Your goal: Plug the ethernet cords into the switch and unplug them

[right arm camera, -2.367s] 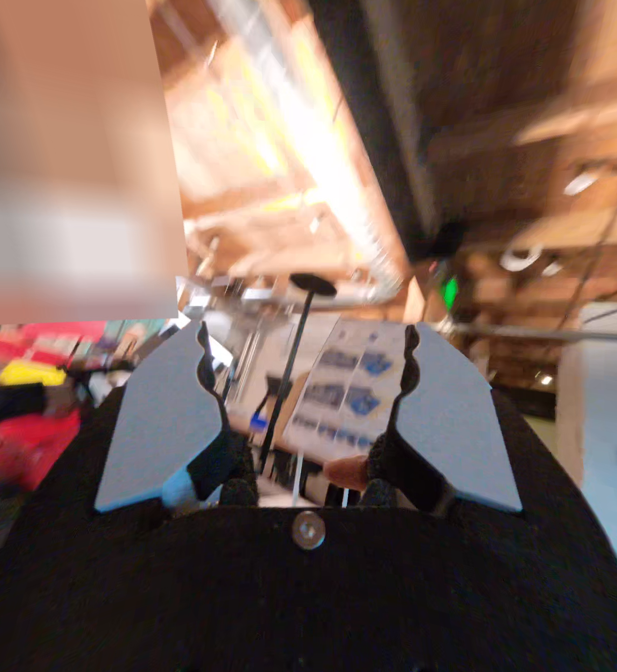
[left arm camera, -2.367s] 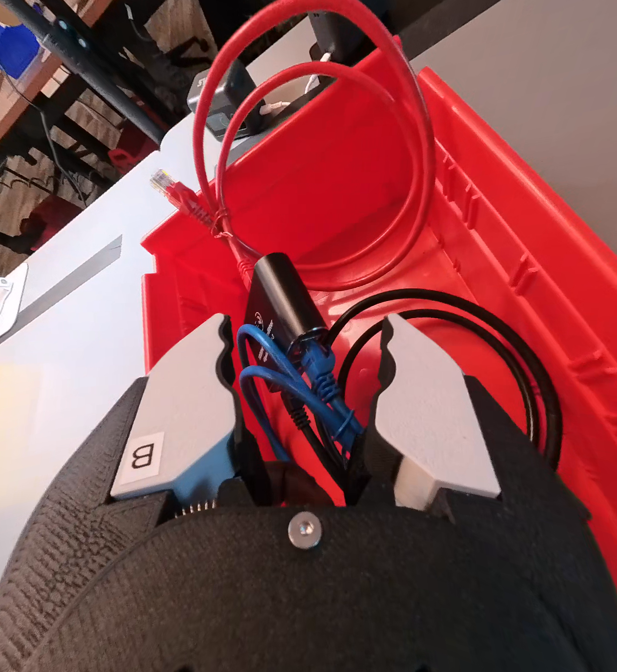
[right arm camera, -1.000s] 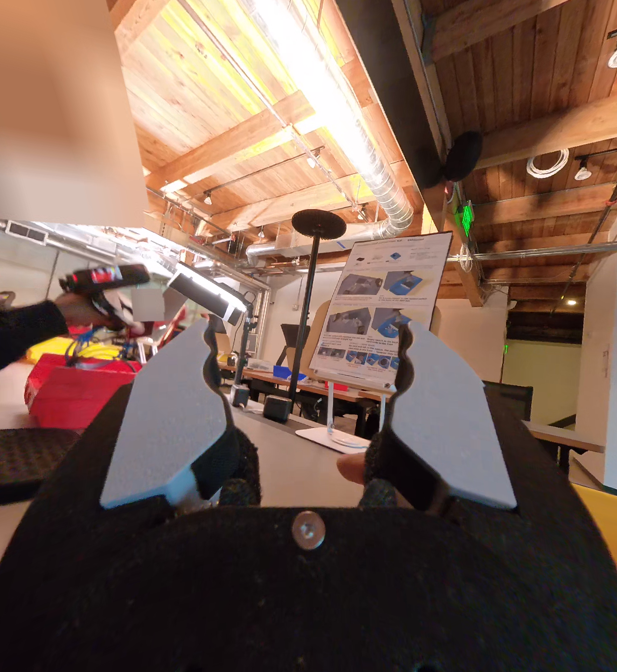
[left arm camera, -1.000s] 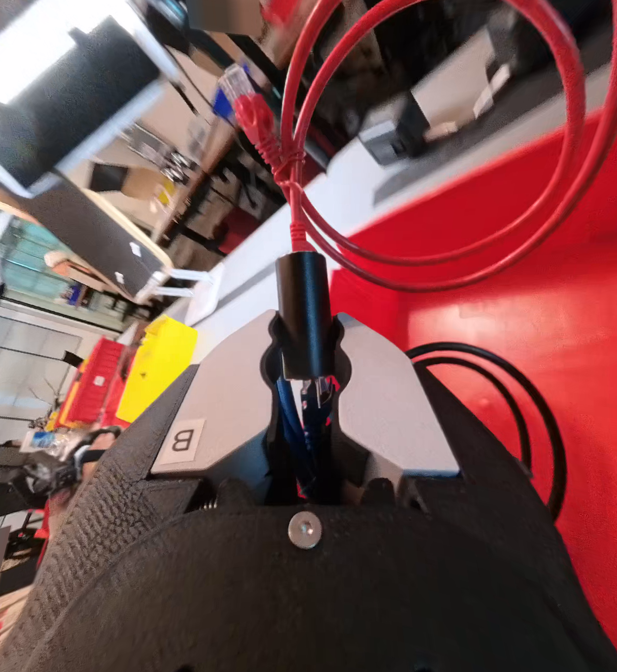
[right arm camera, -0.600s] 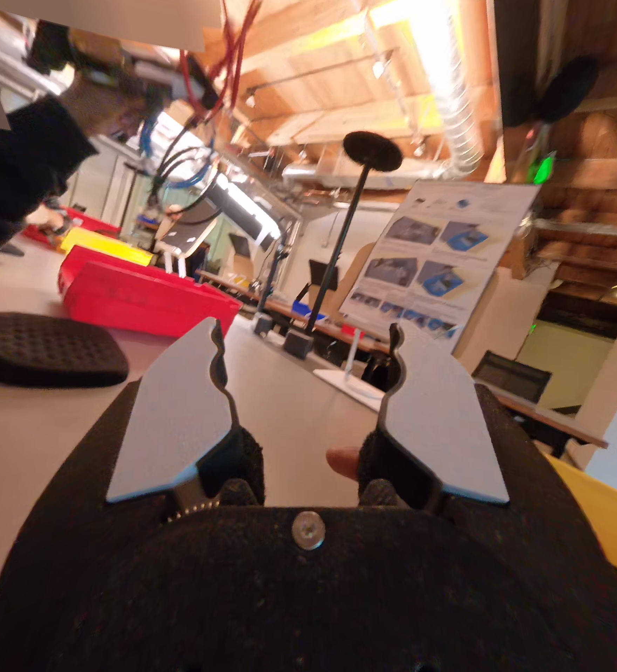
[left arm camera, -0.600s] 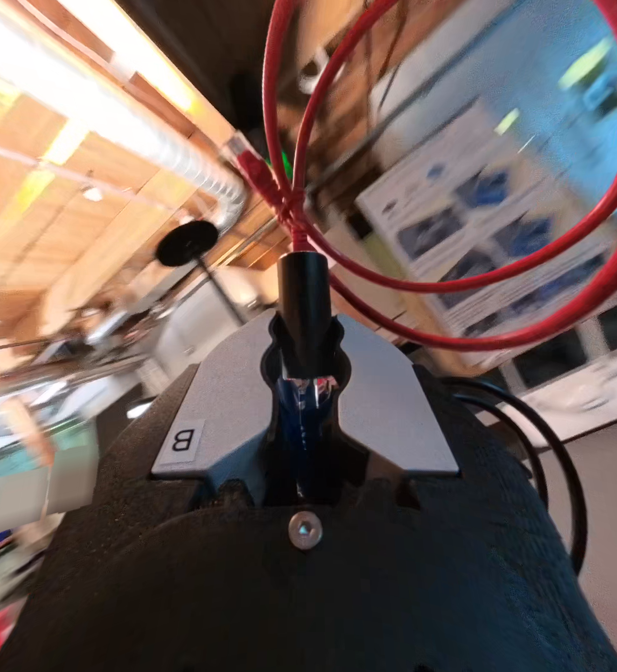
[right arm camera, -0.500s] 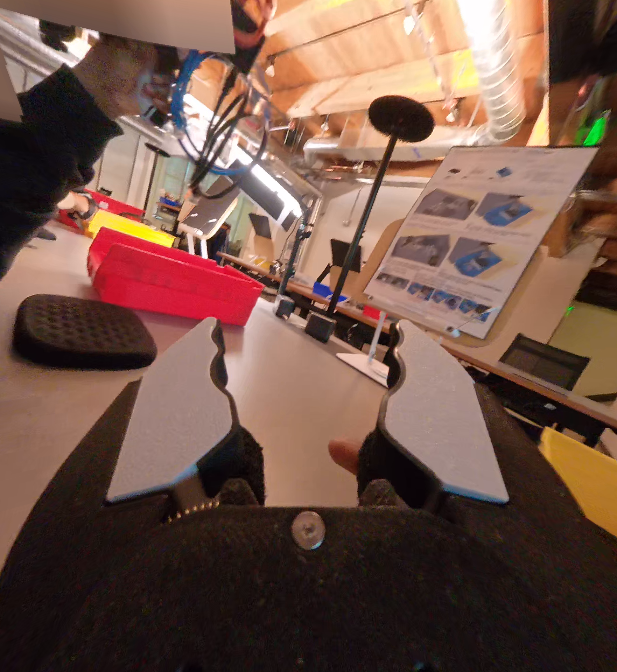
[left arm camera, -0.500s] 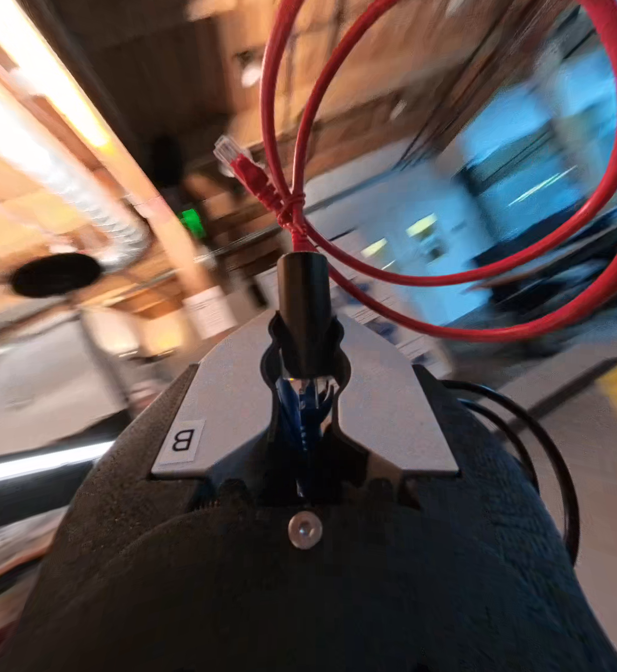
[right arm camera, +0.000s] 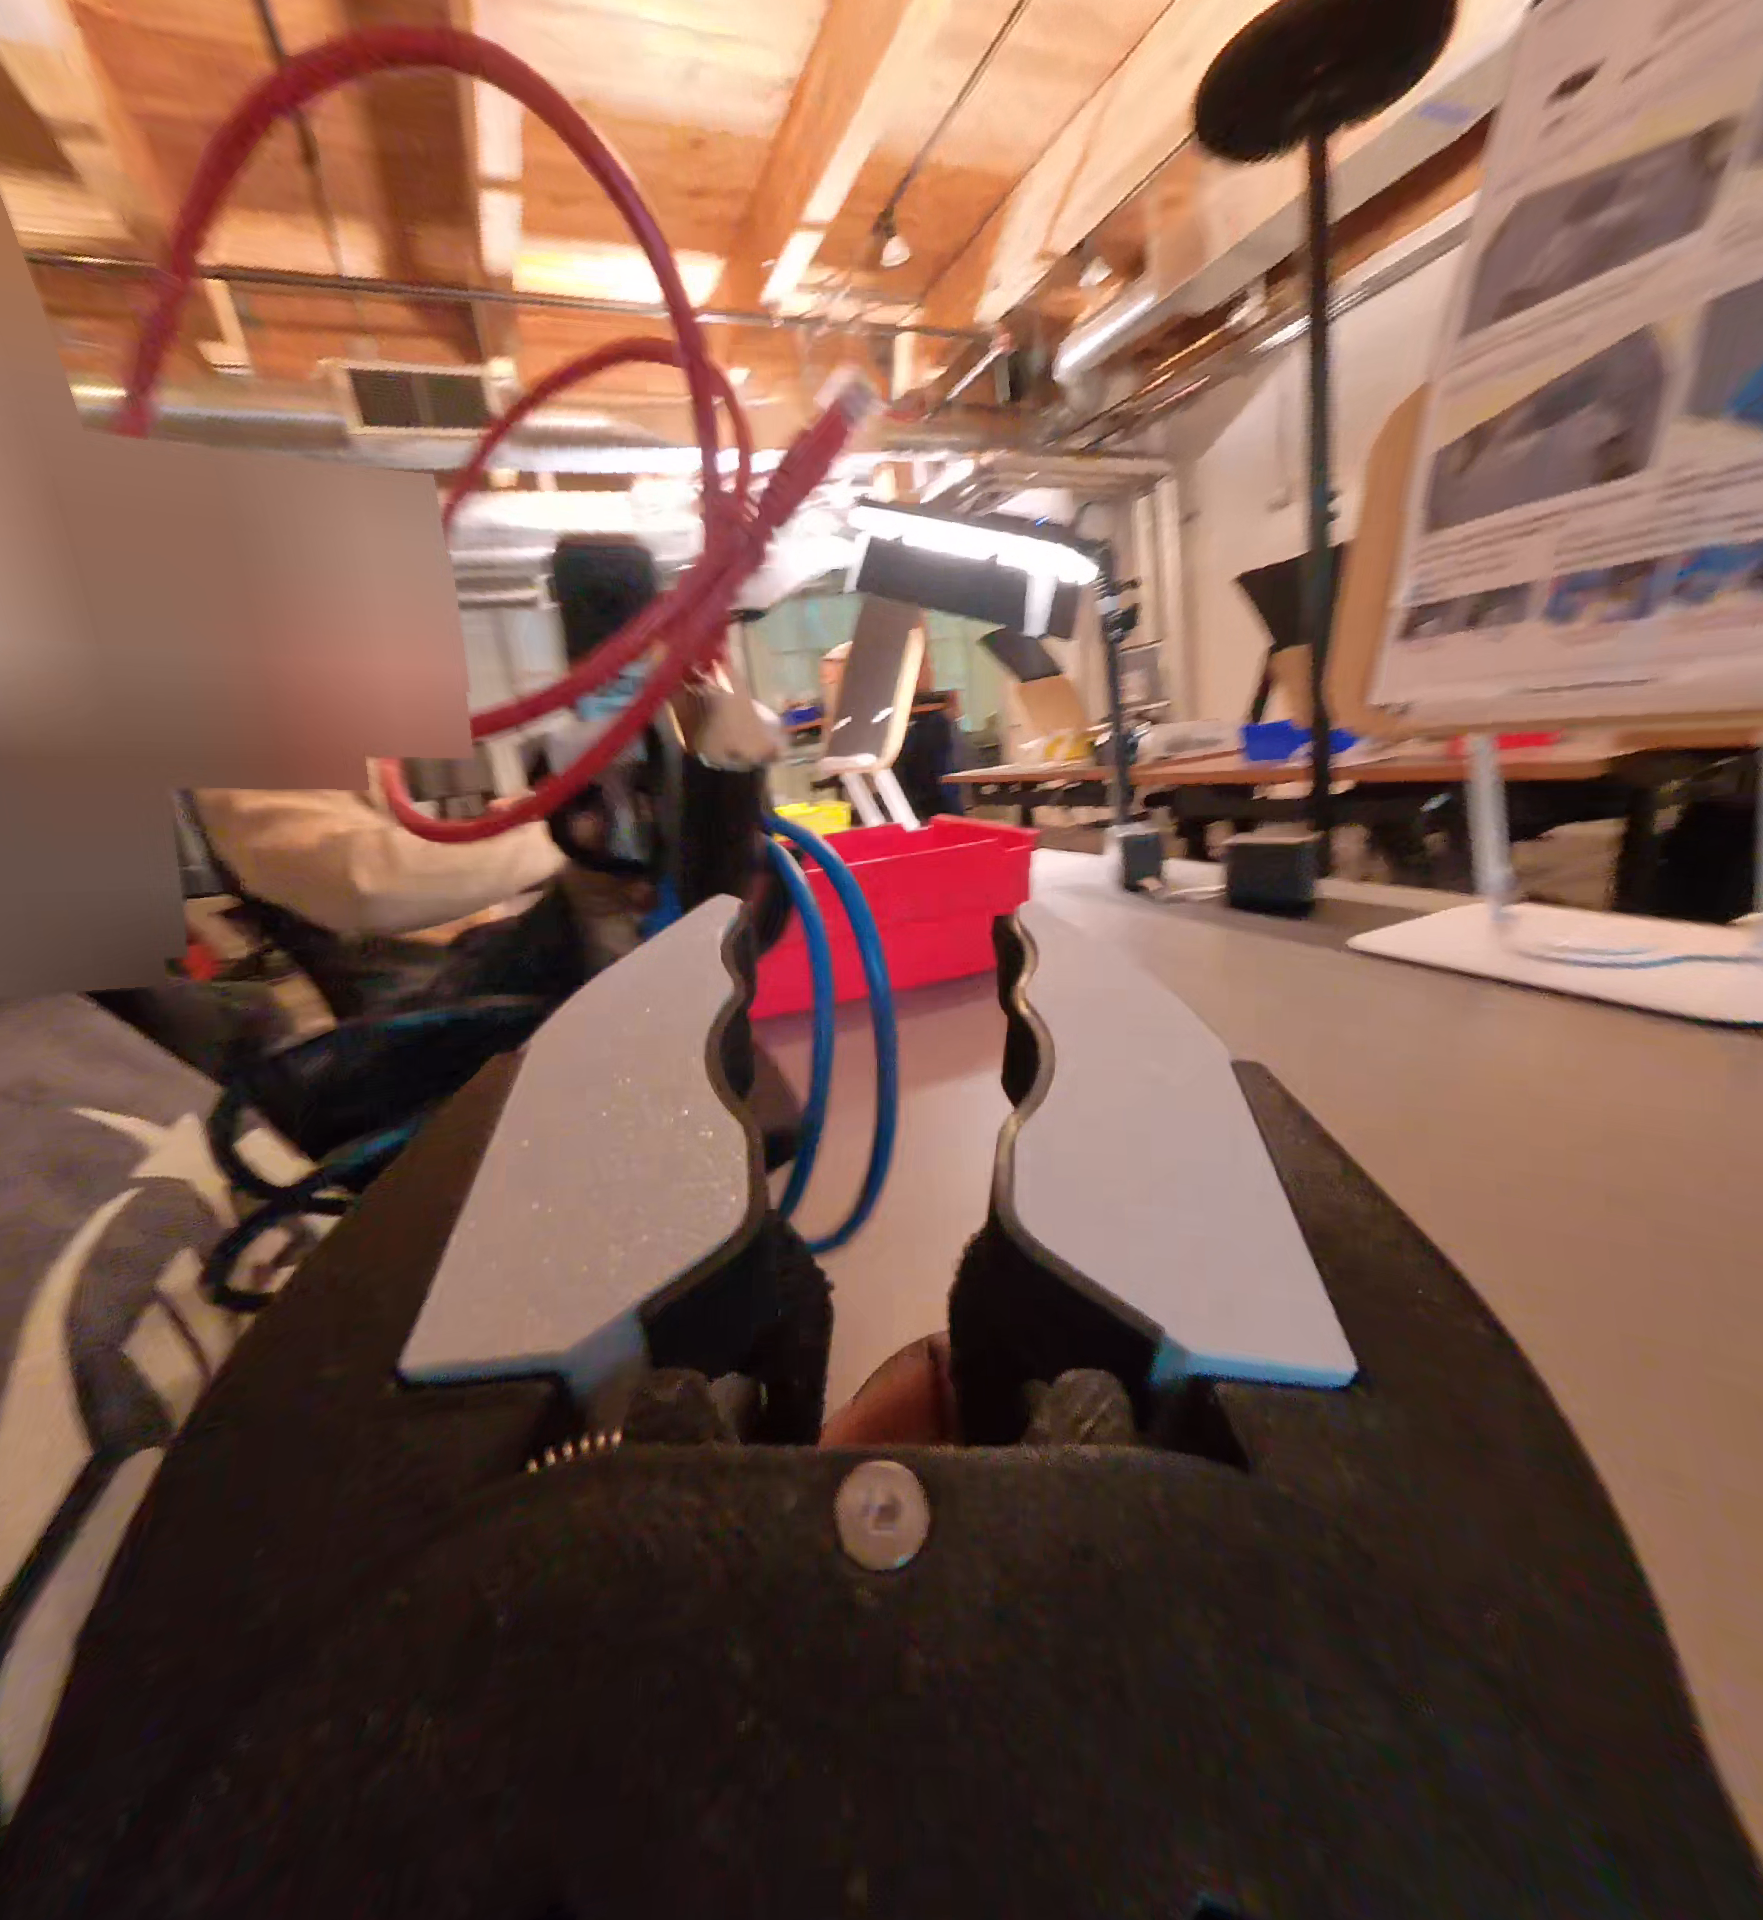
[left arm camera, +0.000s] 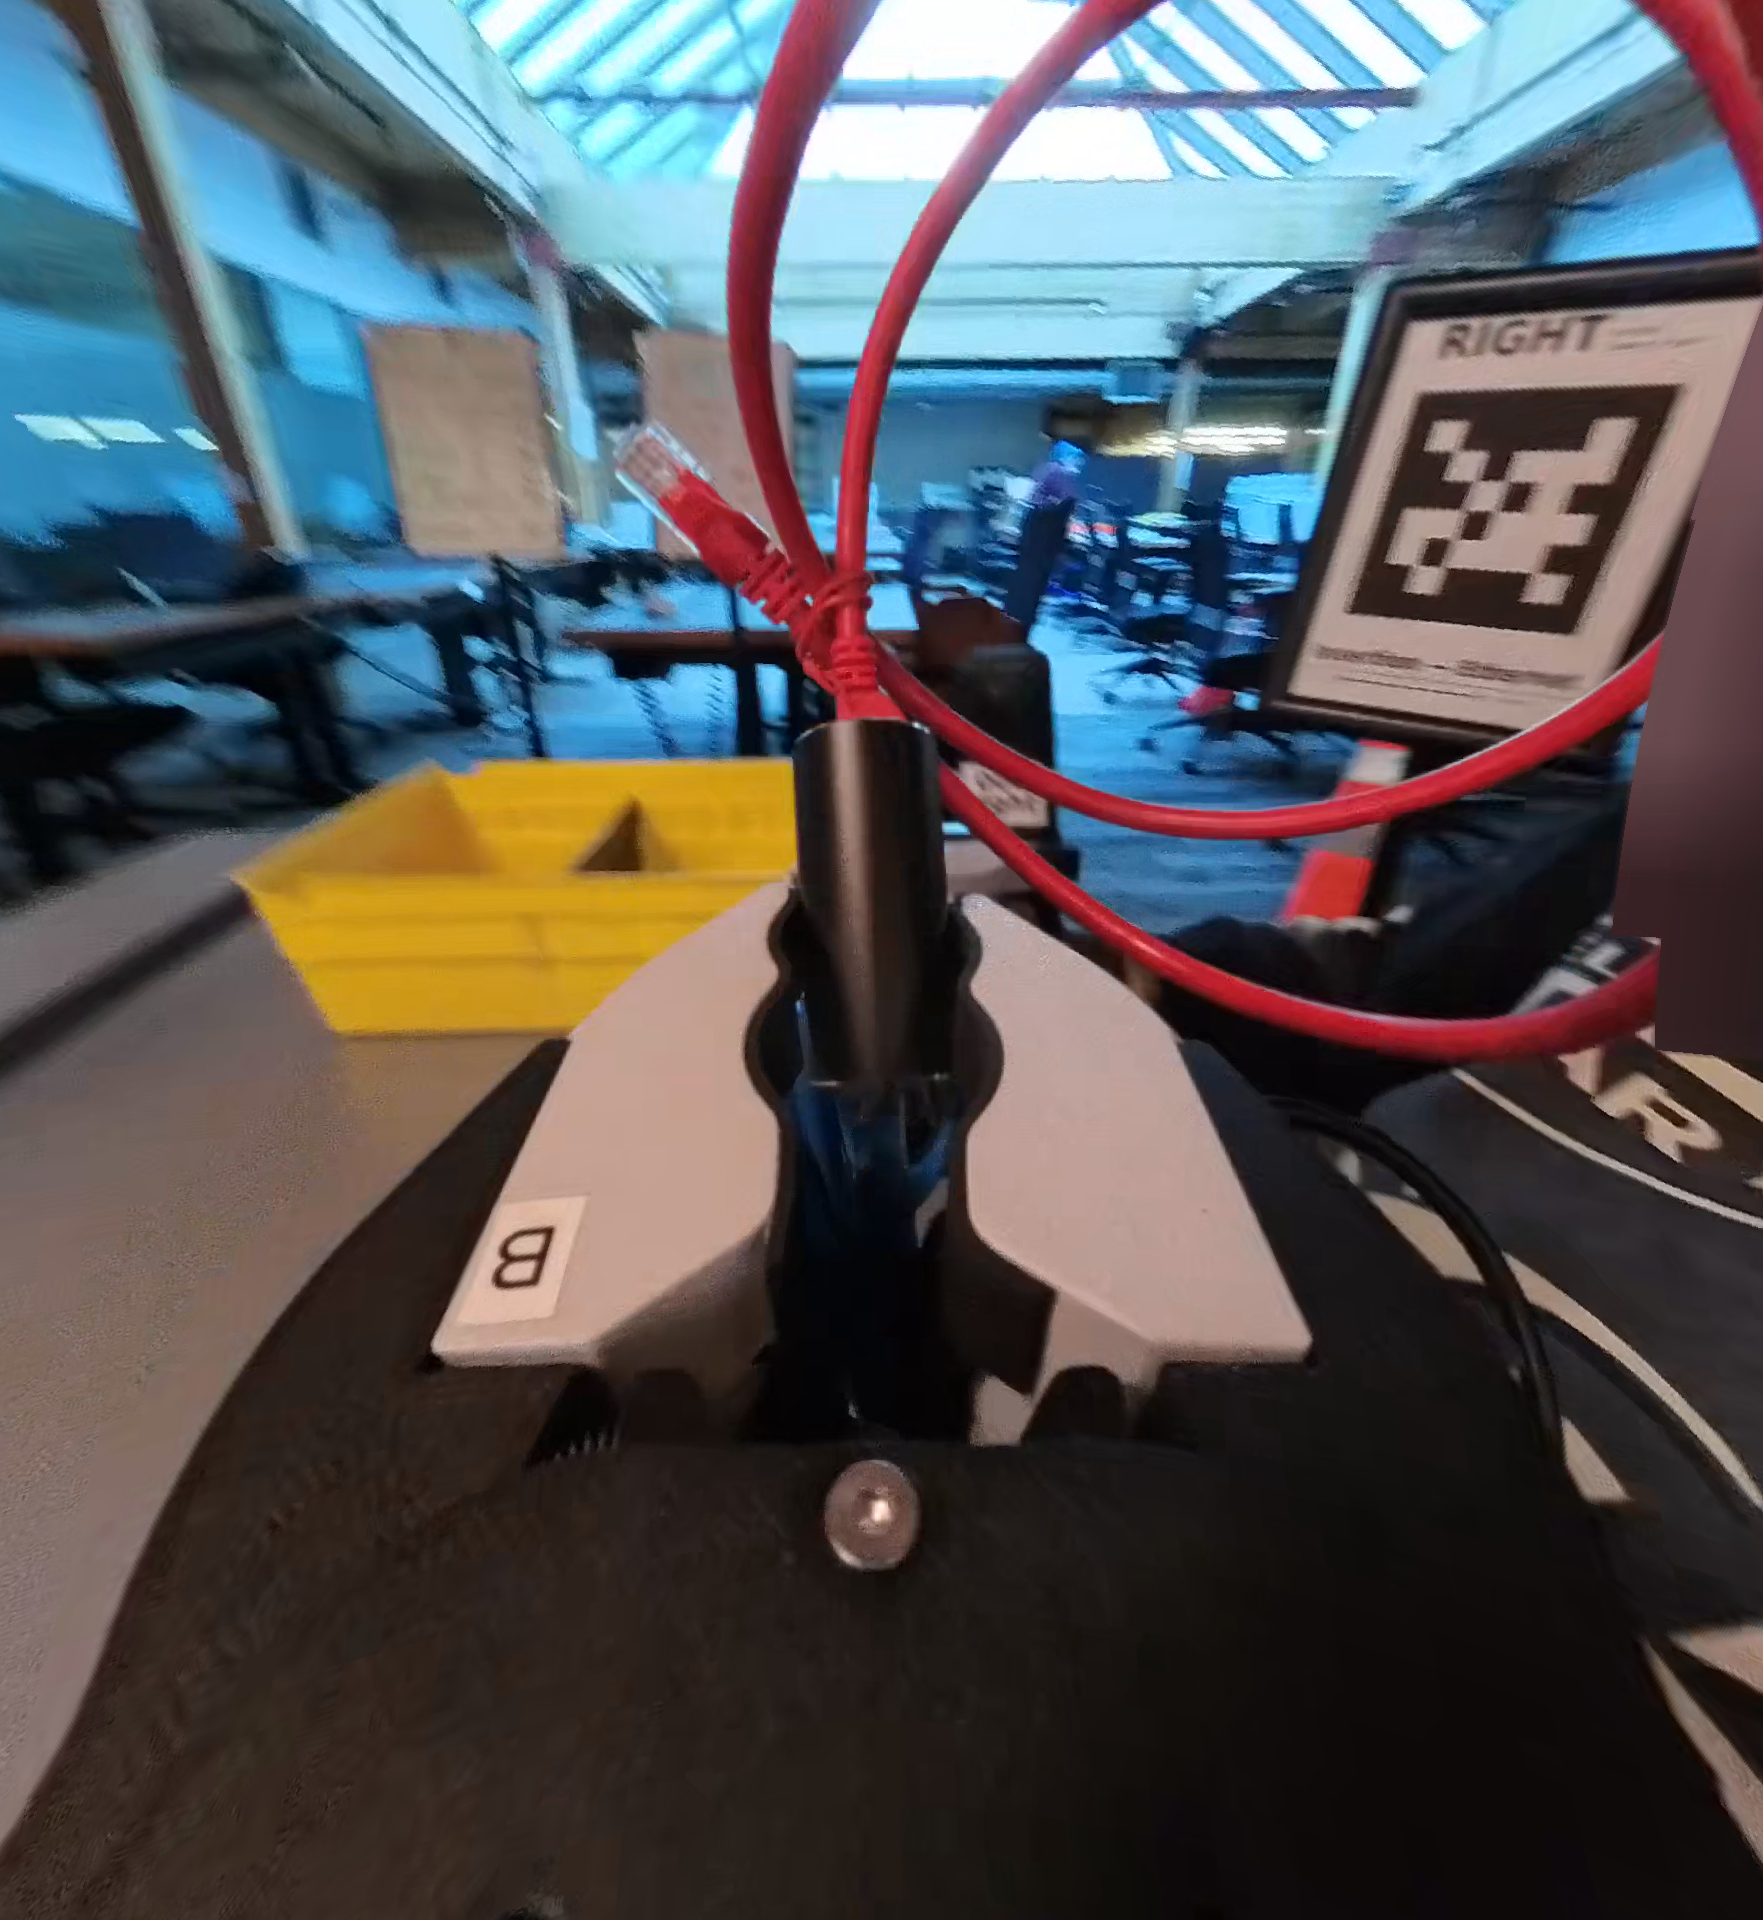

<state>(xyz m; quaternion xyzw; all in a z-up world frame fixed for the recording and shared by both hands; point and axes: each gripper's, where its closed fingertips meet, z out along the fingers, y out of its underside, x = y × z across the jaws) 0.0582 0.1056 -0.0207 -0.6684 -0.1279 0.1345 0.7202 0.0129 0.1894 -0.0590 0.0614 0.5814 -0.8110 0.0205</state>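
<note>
My left gripper [left arm camera: 872,935] is shut on the small black switch [left arm camera: 869,873] and holds it up in the air. A red ethernet cord [left arm camera: 739,343] is plugged into the switch's far end and loops above it, its free plug [left arm camera: 692,506] hanging loose. A blue cord [left arm camera: 861,1143] sits between the fingers at the near end, and a black cable [left arm camera: 1511,1320] trails to the right. My right gripper [right arm camera: 872,925] is open and empty. Ahead of it I see the switch [right arm camera: 602,597], the red loop [right arm camera: 690,312] and a hanging blue loop [right arm camera: 887,1039].
A yellow bin [left arm camera: 503,904] stands on the grey table [left arm camera: 129,1195] ahead of the left gripper. A red bin [right arm camera: 918,883], a poster stand with a white base [right arm camera: 1583,966] and a black pole [right arm camera: 1318,416] stand farther off. A person's dark garment [left arm camera: 1687,1195] is on the right. The grippers' ends are close to 11 centimeters from one another.
My left gripper shut on the switch in the red bin, lifted it out and swung round with the cords. My right gripper turned toward it and its jaws narrowed.
</note>
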